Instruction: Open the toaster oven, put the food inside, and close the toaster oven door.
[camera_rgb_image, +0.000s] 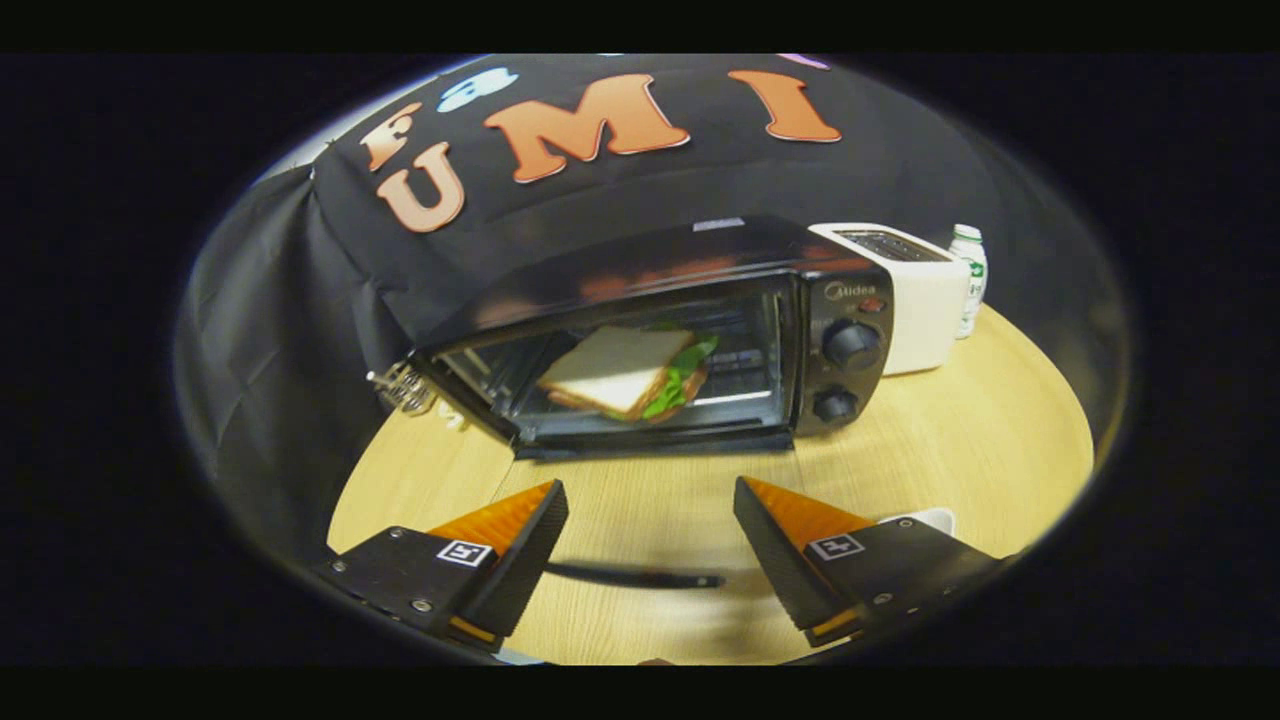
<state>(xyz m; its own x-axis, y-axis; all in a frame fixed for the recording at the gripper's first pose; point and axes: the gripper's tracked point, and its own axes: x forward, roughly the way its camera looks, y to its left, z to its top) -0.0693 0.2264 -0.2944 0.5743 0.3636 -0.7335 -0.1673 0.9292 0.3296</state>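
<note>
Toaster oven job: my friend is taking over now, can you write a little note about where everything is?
Tool: open, holding nothing, hanging over the wooden table just short of the toaster oven.
Sandwich: inside the oven, seen through the glass door.
Door: looks shut.
Done: food is in and the door appears closed.
Left: probably nothing; check that the door is fully shut.

Sandwich (628, 372) inside toaster oven (660, 340), tool (650, 540) agape

Bare table (660, 520) was seen between the parted fingers of the gripper (650, 530) and the oven (690, 330). A sandwich (625, 375) filled its cavity; a toaster (915, 300) stood just beside.
</note>
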